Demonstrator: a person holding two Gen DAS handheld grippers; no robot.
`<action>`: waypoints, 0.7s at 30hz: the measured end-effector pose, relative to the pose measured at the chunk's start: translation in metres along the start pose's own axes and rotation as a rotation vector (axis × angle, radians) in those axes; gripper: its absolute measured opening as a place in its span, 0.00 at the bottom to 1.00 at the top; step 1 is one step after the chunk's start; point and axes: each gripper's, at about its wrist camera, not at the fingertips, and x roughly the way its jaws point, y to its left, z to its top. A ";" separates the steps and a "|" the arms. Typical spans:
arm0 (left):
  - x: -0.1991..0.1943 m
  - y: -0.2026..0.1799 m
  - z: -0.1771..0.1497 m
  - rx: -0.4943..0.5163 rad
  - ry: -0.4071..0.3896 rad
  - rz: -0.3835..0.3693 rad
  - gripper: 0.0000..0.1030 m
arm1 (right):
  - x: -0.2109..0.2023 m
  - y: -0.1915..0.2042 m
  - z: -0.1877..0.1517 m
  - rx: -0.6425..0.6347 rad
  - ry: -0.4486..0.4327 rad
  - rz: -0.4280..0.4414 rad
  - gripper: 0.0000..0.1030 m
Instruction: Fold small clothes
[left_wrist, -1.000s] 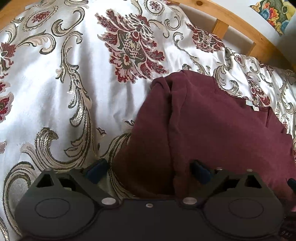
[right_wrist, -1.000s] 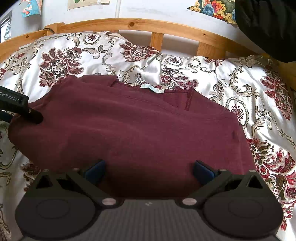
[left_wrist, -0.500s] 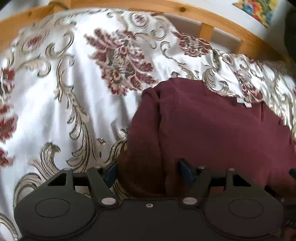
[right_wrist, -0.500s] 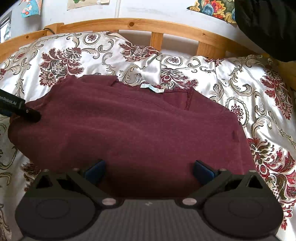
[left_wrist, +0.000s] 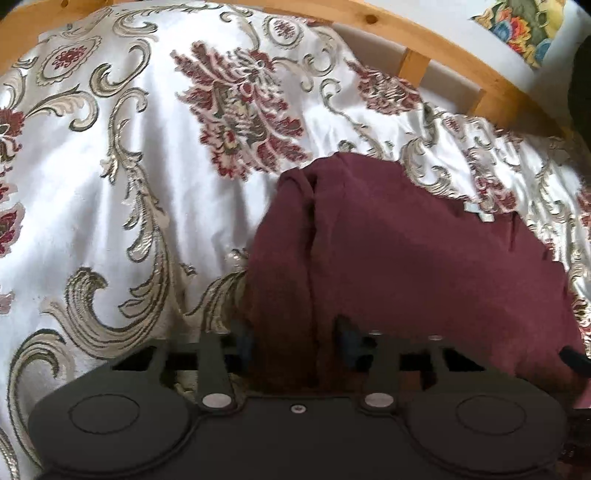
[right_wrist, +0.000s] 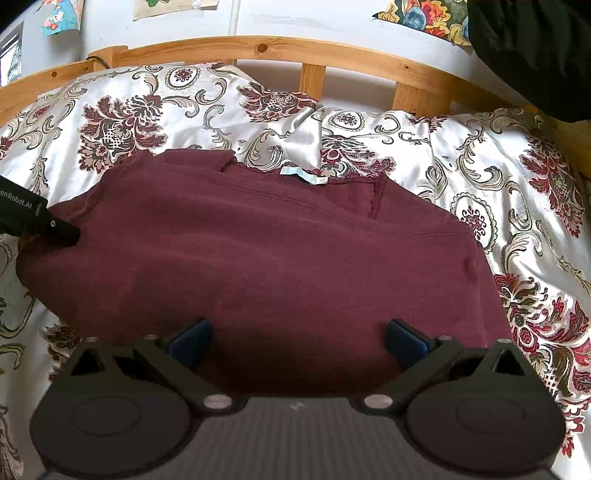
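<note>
A maroon garment (left_wrist: 406, 258) lies flat on the floral bedspread (left_wrist: 110, 184), a pale blue label (right_wrist: 303, 176) at its far neck edge. My left gripper (left_wrist: 295, 343) is at the garment's left edge with its jaws closing. A fold of maroon cloth stands between the fingers, and I see no squeeze on it. In the right wrist view that gripper's dark body (right_wrist: 37, 218) rests on the garment (right_wrist: 277, 258) at the left. My right gripper (right_wrist: 297, 339) is open wide over the near hem, with cloth lying flat between its blue pads (right_wrist: 406, 341).
A wooden bed rail (right_wrist: 258, 48) runs along the far side of the bedspread (right_wrist: 517, 184). A dark cloth (right_wrist: 535, 55) hangs at the upper right. Pictures hang on the white wall behind. Bare bedspread lies left of the garment.
The left gripper's fingers have drawn much closer together around the garment's left edge fold. The right gripper and the garment's body have not moved.
</note>
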 end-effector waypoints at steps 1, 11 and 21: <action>-0.001 -0.003 0.000 0.013 -0.009 0.000 0.30 | 0.000 0.000 0.000 -0.001 0.000 0.001 1.00; -0.024 -0.034 0.016 0.099 -0.101 -0.062 0.12 | -0.001 -0.007 0.006 0.034 0.036 0.026 1.00; -0.059 -0.140 0.035 0.297 -0.174 -0.211 0.11 | -0.027 -0.070 0.020 0.100 -0.013 -0.061 1.00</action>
